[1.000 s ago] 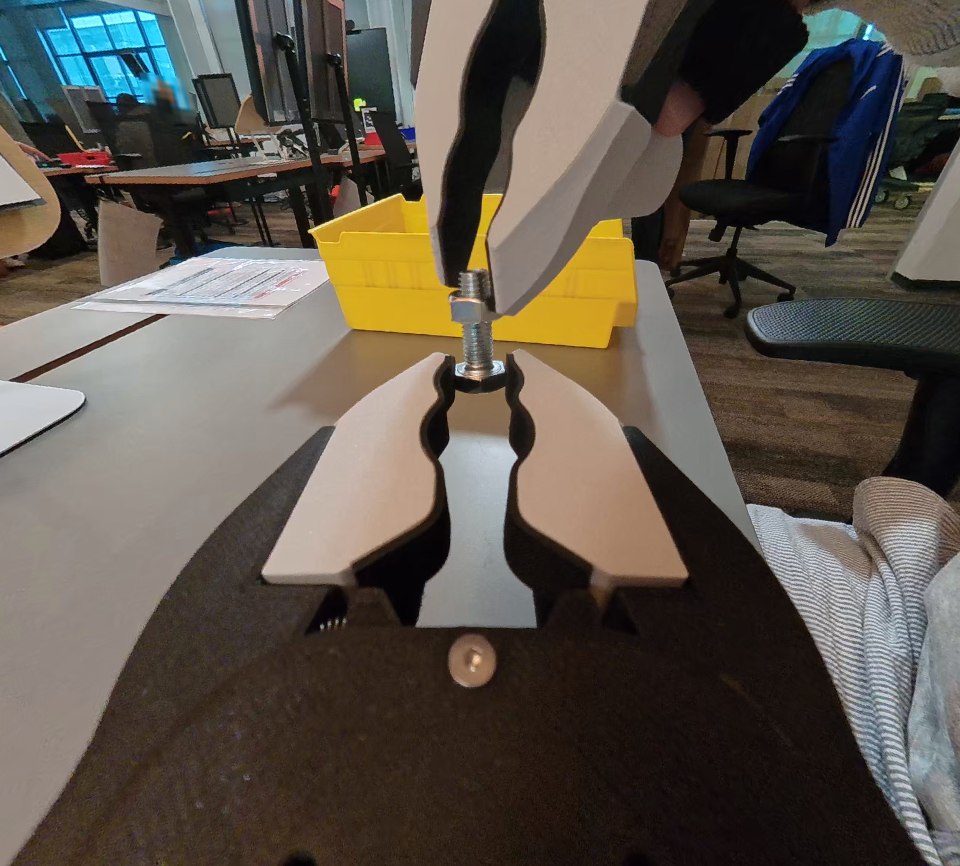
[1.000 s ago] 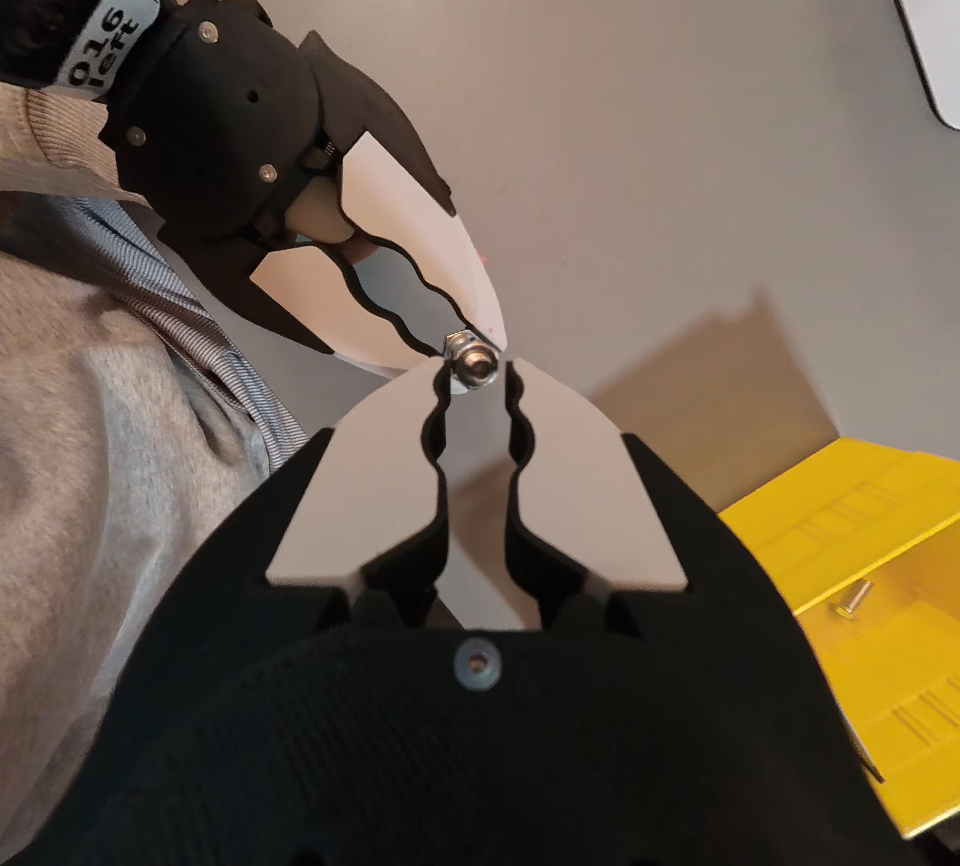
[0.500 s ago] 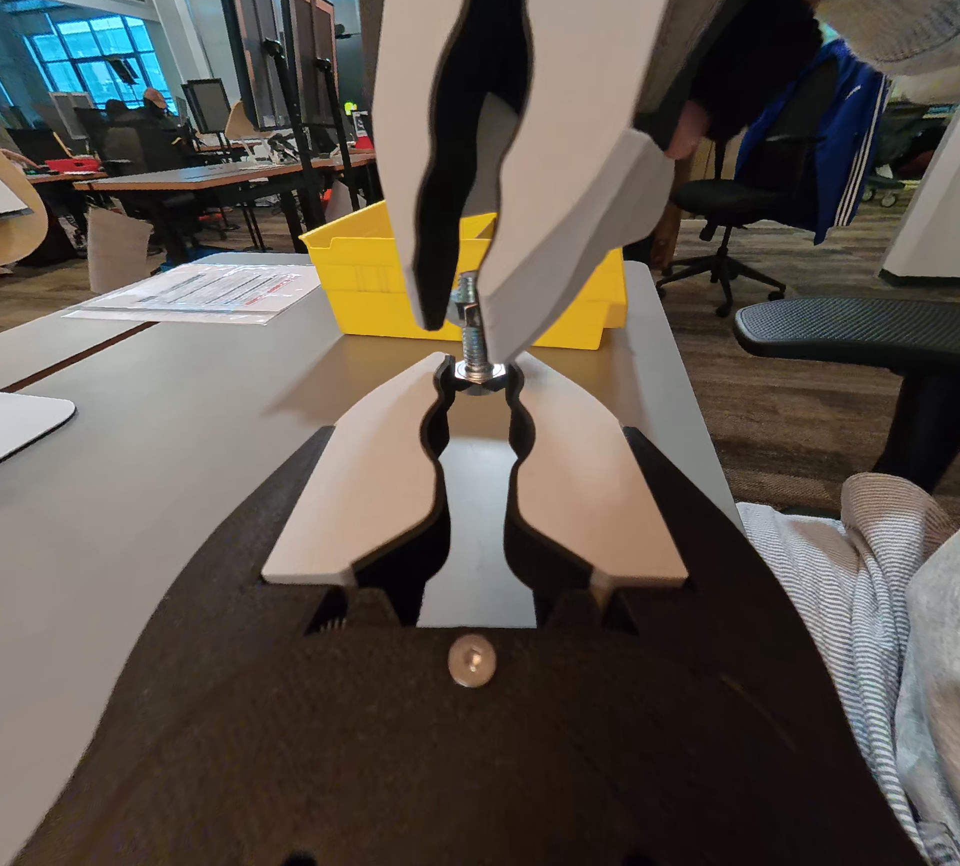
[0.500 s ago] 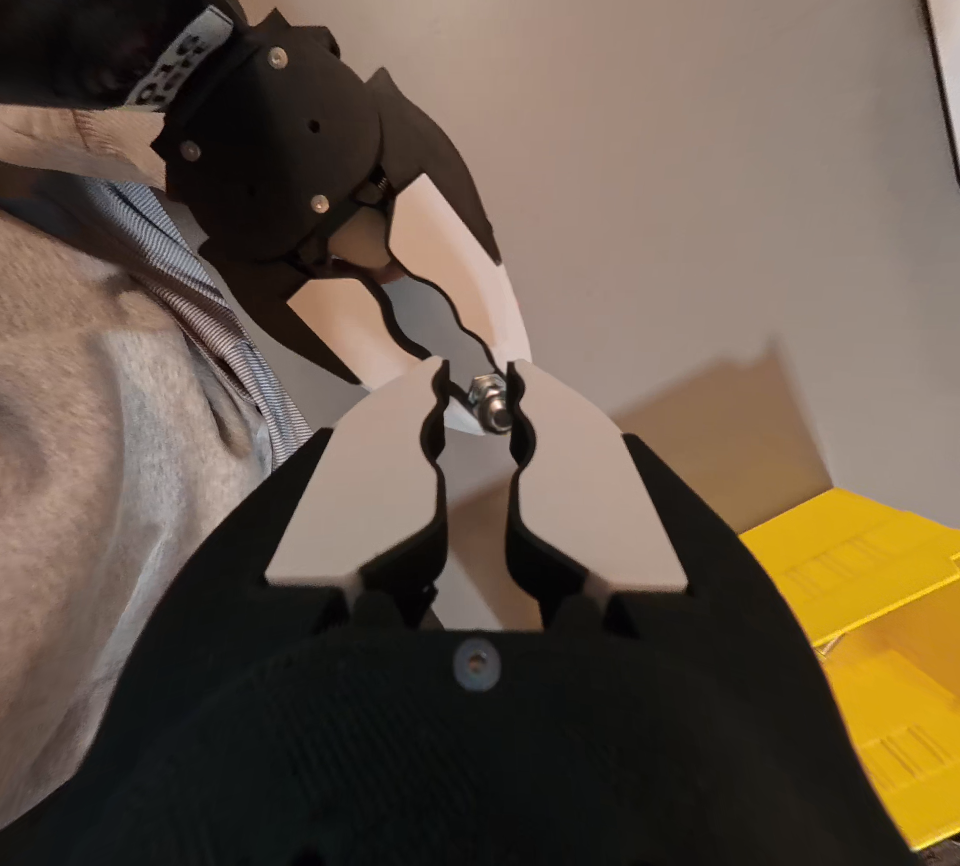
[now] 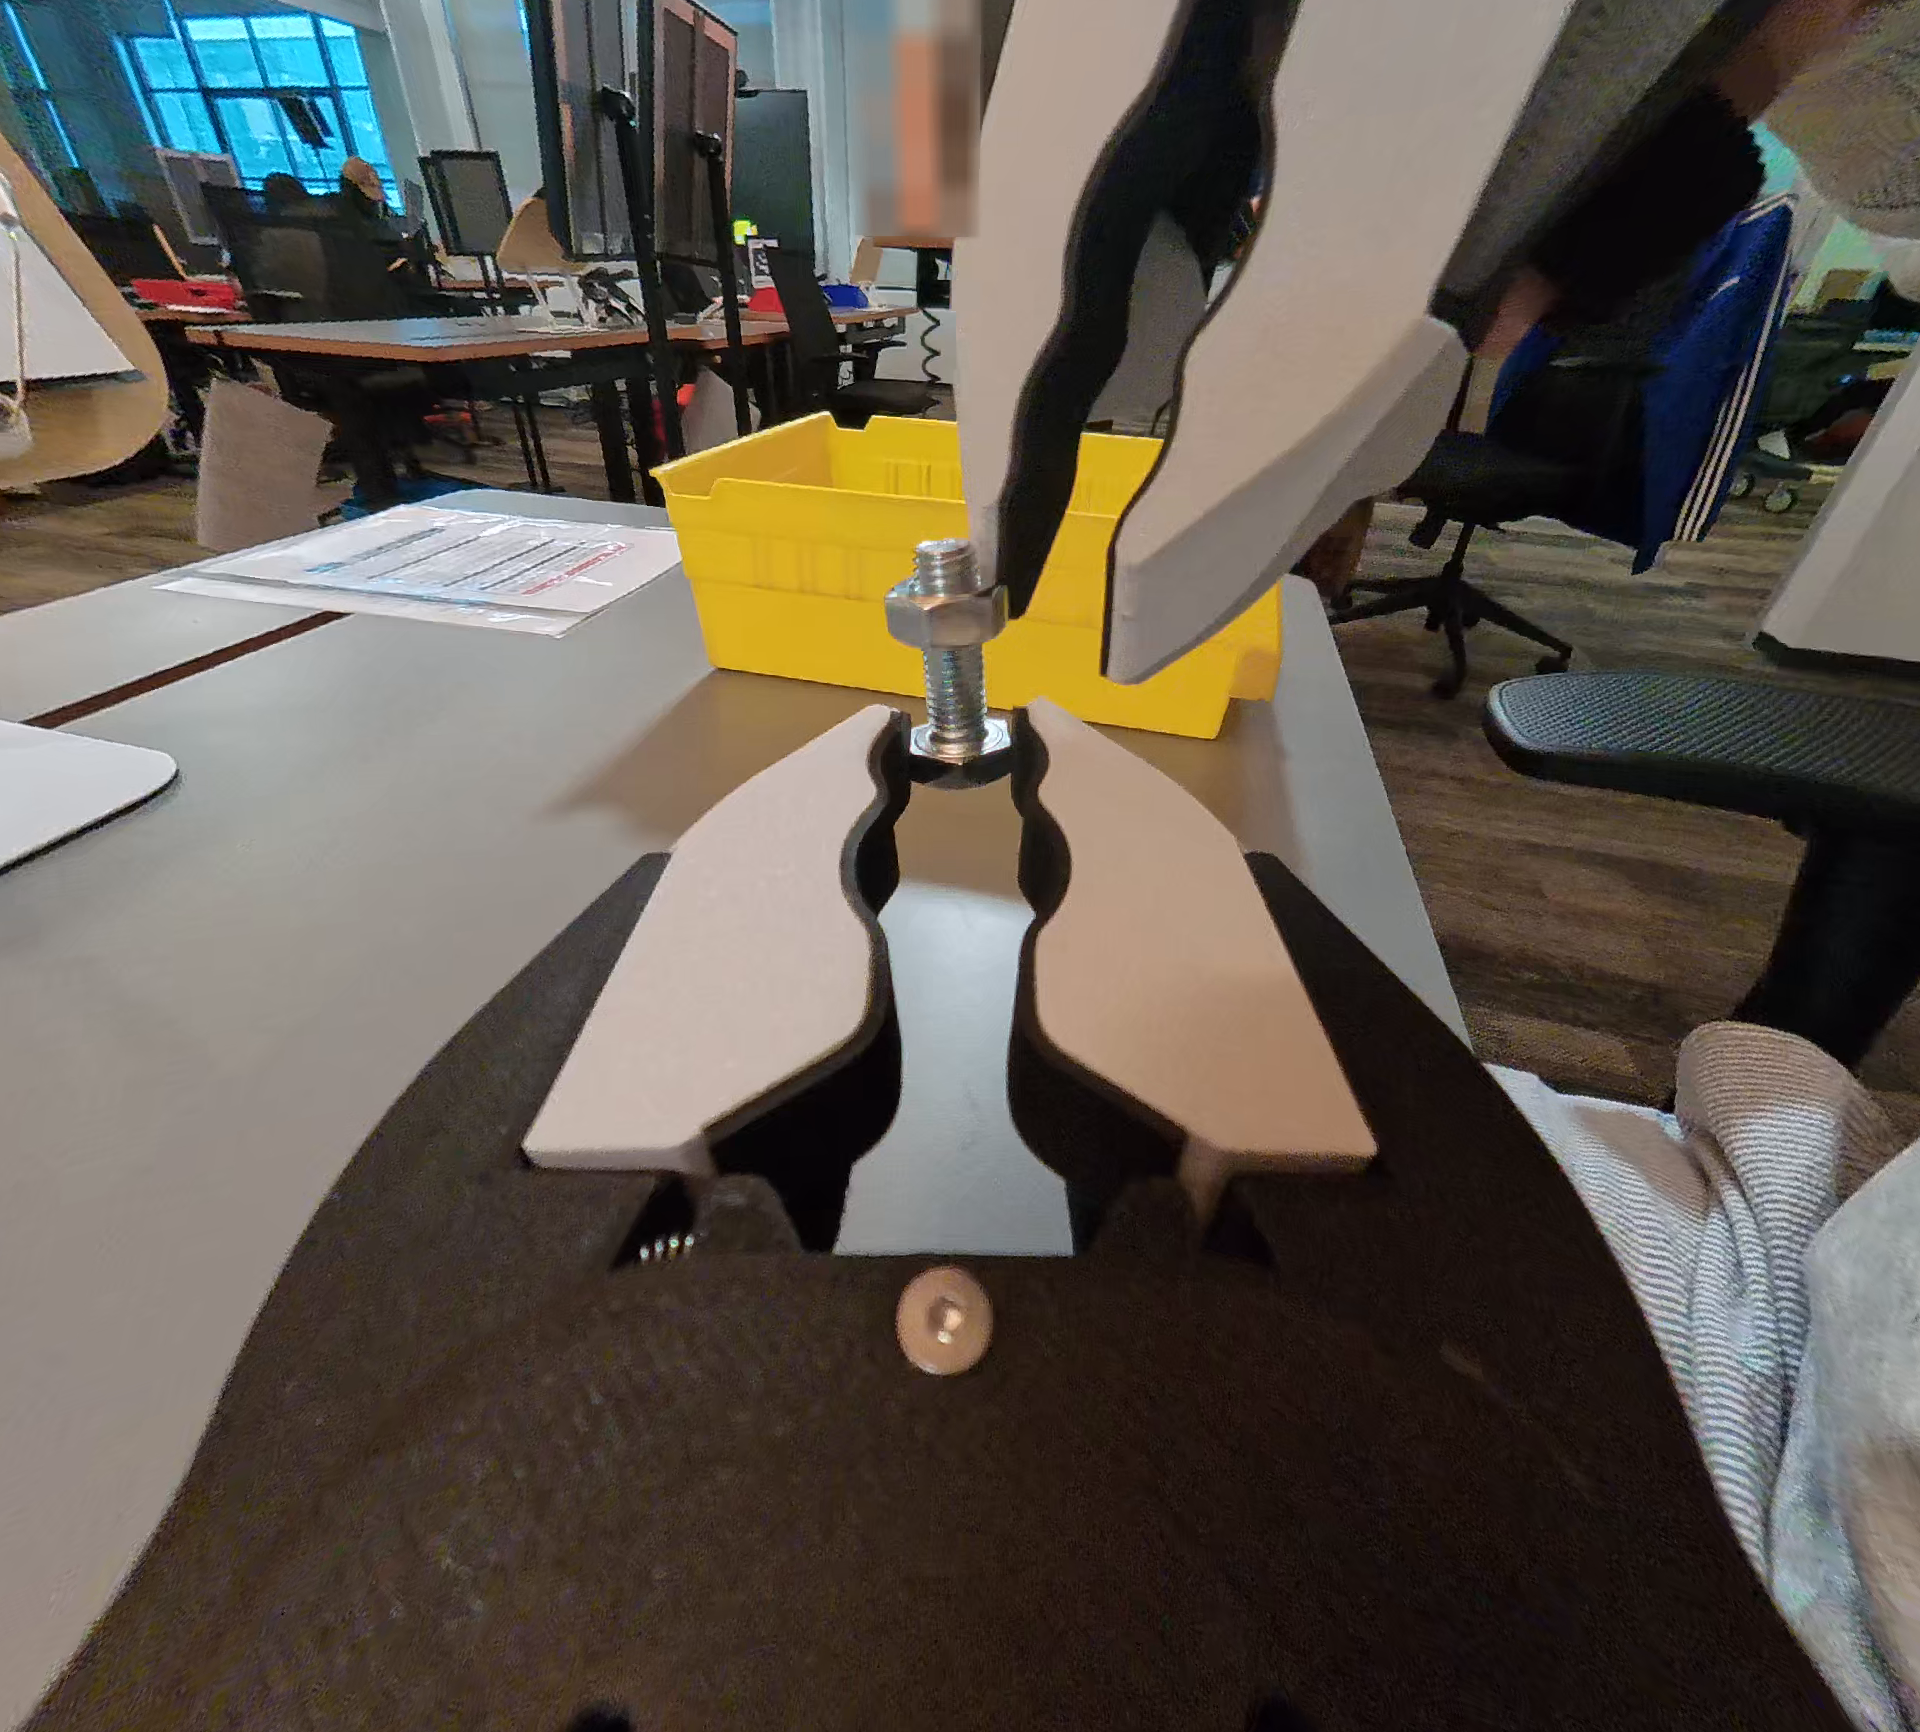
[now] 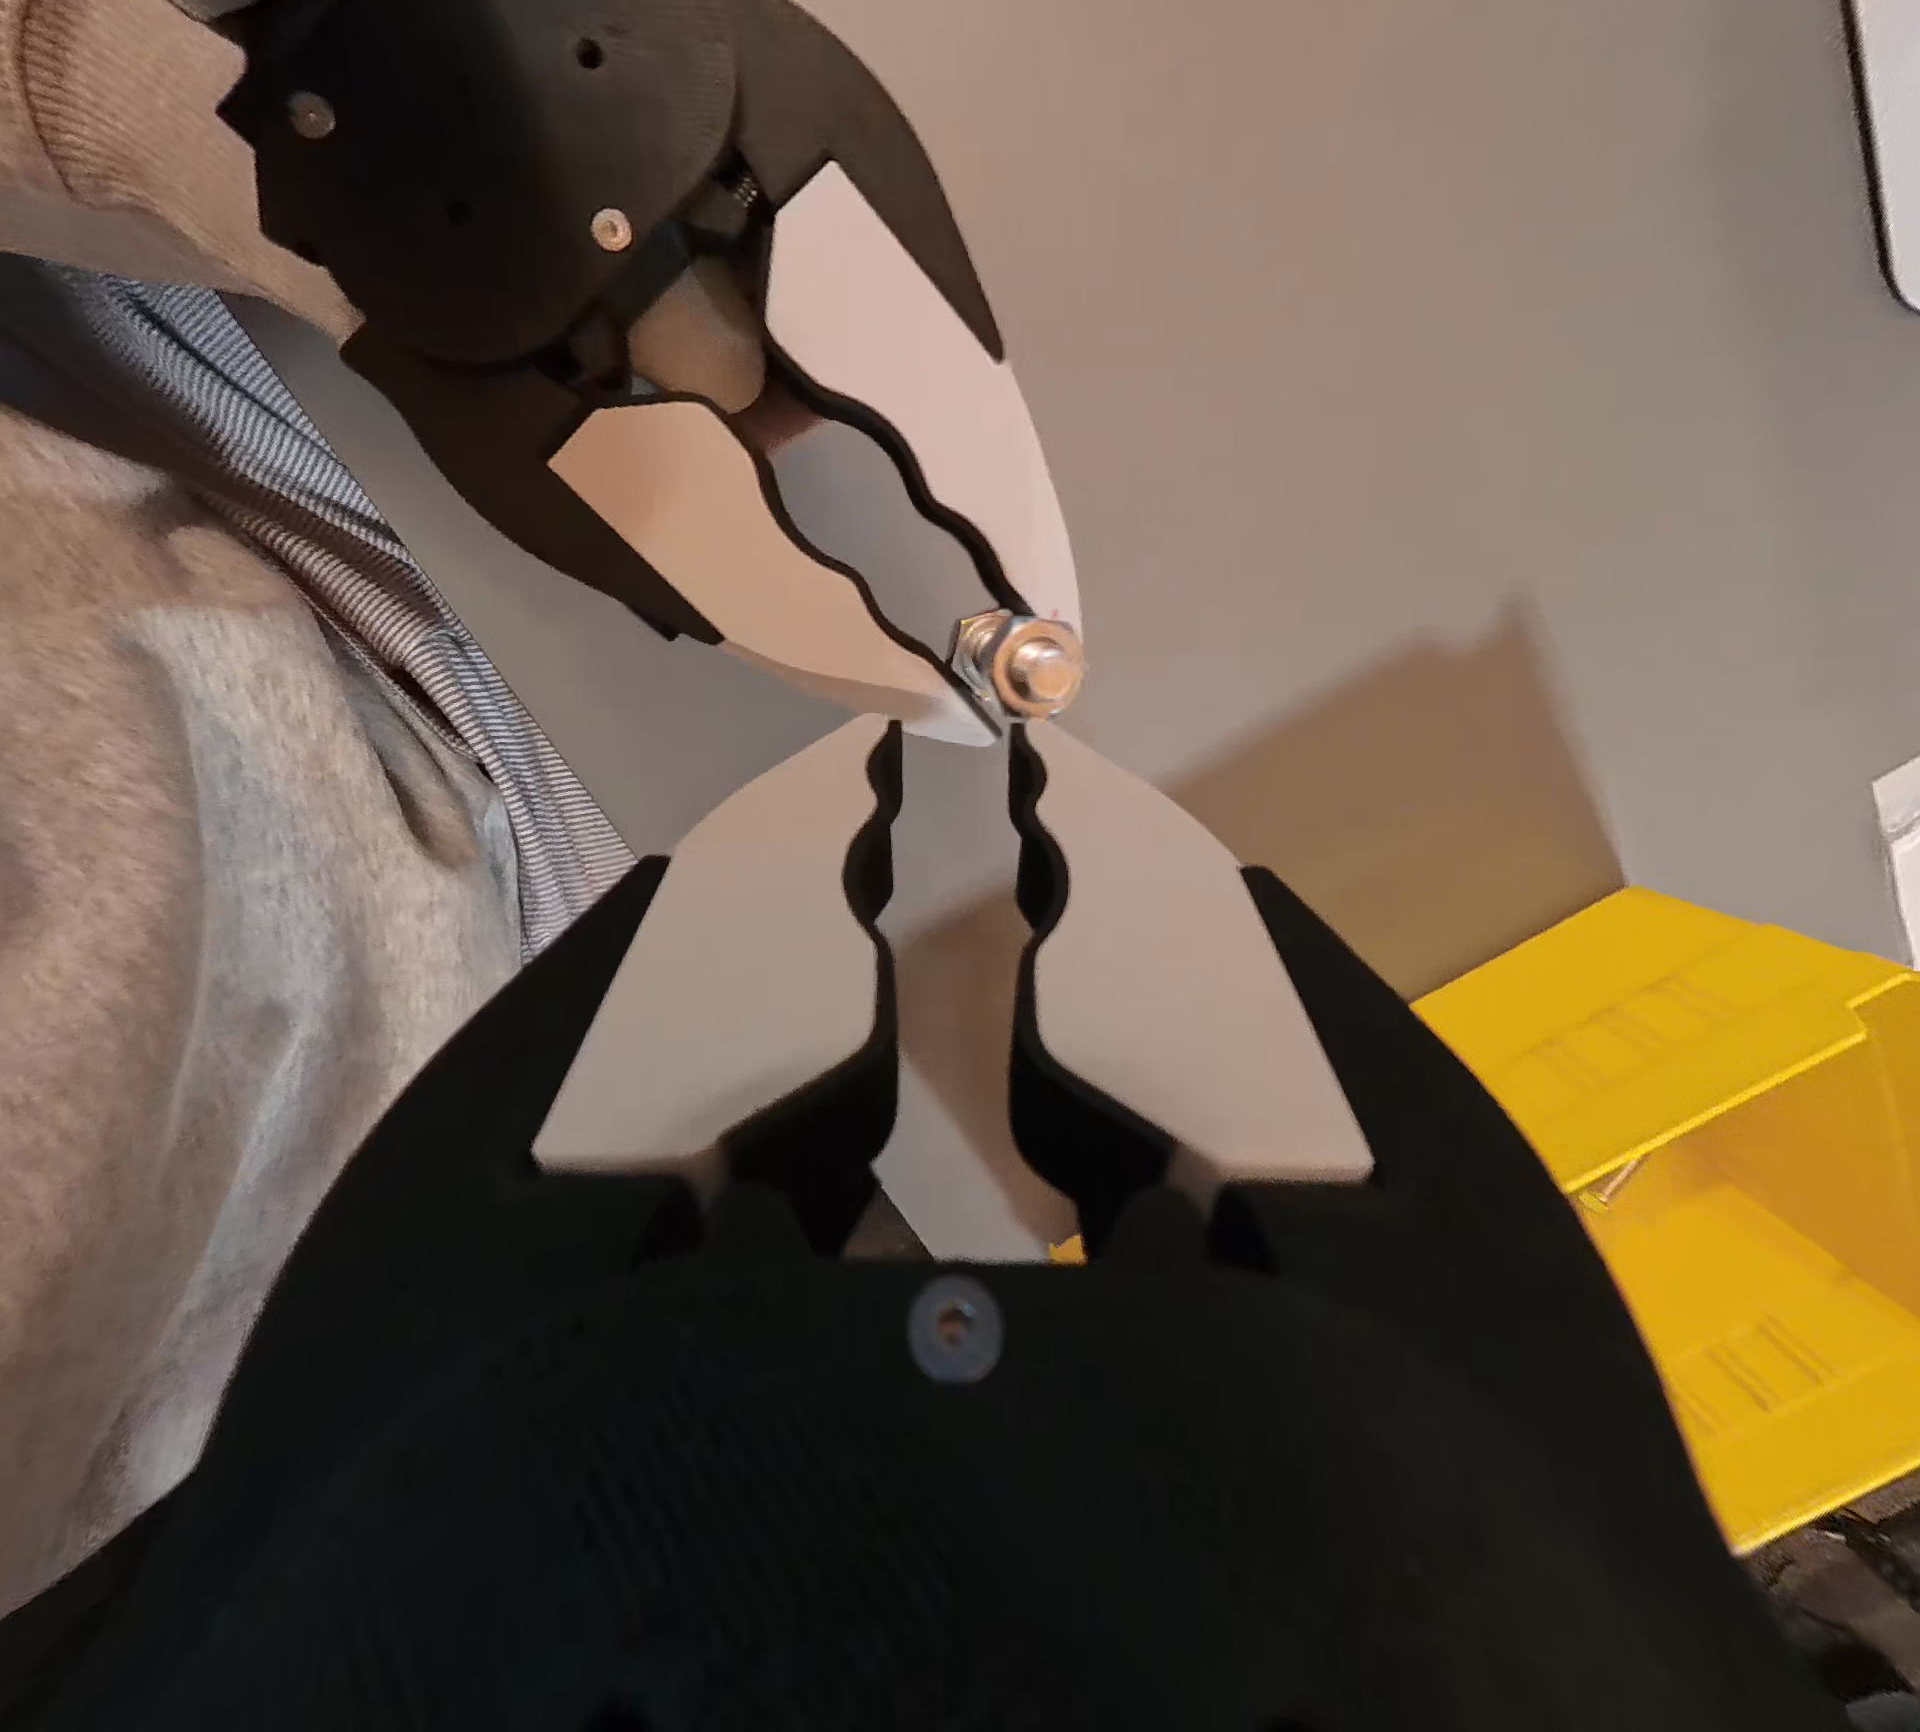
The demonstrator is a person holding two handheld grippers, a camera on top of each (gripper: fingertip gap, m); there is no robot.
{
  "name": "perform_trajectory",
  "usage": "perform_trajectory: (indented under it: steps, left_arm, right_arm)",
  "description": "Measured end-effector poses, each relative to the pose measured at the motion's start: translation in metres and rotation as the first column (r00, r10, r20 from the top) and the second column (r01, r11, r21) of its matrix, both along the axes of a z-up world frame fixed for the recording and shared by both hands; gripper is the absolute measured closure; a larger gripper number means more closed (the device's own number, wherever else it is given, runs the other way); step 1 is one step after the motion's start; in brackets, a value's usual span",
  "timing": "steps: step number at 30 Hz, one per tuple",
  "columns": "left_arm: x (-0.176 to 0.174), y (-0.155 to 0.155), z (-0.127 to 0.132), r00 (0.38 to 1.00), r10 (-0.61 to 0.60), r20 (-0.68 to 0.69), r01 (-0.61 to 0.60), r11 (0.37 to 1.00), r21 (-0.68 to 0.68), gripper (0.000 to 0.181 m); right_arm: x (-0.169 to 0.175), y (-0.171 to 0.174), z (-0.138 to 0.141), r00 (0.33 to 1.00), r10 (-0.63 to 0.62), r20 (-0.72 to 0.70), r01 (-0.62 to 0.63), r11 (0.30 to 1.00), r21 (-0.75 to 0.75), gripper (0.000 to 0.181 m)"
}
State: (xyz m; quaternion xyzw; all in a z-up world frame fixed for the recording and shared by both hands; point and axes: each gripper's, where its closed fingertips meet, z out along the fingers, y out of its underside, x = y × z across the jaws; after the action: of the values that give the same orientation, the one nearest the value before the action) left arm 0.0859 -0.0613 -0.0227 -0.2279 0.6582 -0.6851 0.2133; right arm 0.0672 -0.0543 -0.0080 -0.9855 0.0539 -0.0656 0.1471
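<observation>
While the left gripper (image 5: 956,737) clenches the hex head of a silver bolt (image 5: 948,674) between its fingers, holding it upright with the threaded shaft pointing up, a nut (image 5: 943,614) sits partway down the thread near its top. The right gripper (image 5: 1049,612) reaches down from above with its fingers parted, one fingertip (image 5: 997,539) touching or just beside the nut, though the view is too close to say which; it grasps nothing. Seen from the right wrist view, the bolt (image 6: 1023,672) stands just beyond the tips of the right gripper (image 6: 951,732), pinched in the left gripper (image 6: 997,654). Below lies a plain grey bench (image 5: 312,851), with a yellow plastic bin (image 5: 831,560) near its far edge and a small screw (image 6: 1616,1183) inside the bin. A sheet of paper in a clear sleeve (image 5: 447,565) lies flat to the left, and a white rounded object (image 5: 62,799) shows at the bench's left edge. Beyond stretches an open office with long desks, tall monitors (image 5: 623,124) on stands, exposed ducts overhead, blue-lit windows (image 5: 239,103), wood-look flooring and a black mesh chair (image 5: 1714,747); a blue jacket (image 5: 1714,373) hangs on another chair.
</observation>
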Motion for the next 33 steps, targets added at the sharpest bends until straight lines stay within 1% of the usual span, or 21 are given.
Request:
perform_trajectory:
  steps: [1,6,10,17,22,24,33]
  left_arm:
    - [-0.001,0.000,0.000,1.000,-0.004,0.003,0.004,1.000,0.000,0.162]
    - [-0.005,-0.006,-0.001,0.999,-0.023,0.025,0.022,0.999,0.031,0.162]
    - [-0.009,-0.011,-0.003,0.999,-0.041,0.034,0.039,0.998,0.057,0.162]
    - [-0.004,-0.006,-0.002,1.000,-0.024,-0.004,0.024,0.999,0.023,0.162]
    - [-0.001,-0.002,0.000,1.000,-0.009,-0.010,0.009,1.000,-0.002,0.162]
    - [-0.002,-0.002,0.001,1.000,-0.007,0.001,0.007,1.000,0.008,0.162]
    - [-0.007,-0.007,0.001,0.999,-0.030,0.031,0.029,0.999,0.030,0.162]
  right_arm:
    - [0.002,-0.001,0.000,1.000,-0.004,0.005,0.004,1.000,0.001,0.161]
    - [0.004,0.001,0.000,1.000,-0.001,0.025,0.001,1.000,-0.007,0.157]
    - [-0.001,0.009,0.000,0.999,0.031,0.031,-0.031,1.000,-0.003,0.155]
    - [-0.016,0.014,-0.001,0.997,0.078,0.017,-0.077,0.997,-0.030,0.158]
    - [-0.012,0.001,-0.003,0.998,0.050,0.022,-0.049,0.996,-0.074,0.159]
    - [-0.009,-0.003,-0.003,0.999,0.032,0.024,-0.030,0.997,-0.075,0.159]
    - [0.002,-0.006,-0.001,0.999,0.002,0.035,-0.001,0.999,-0.053,0.157]
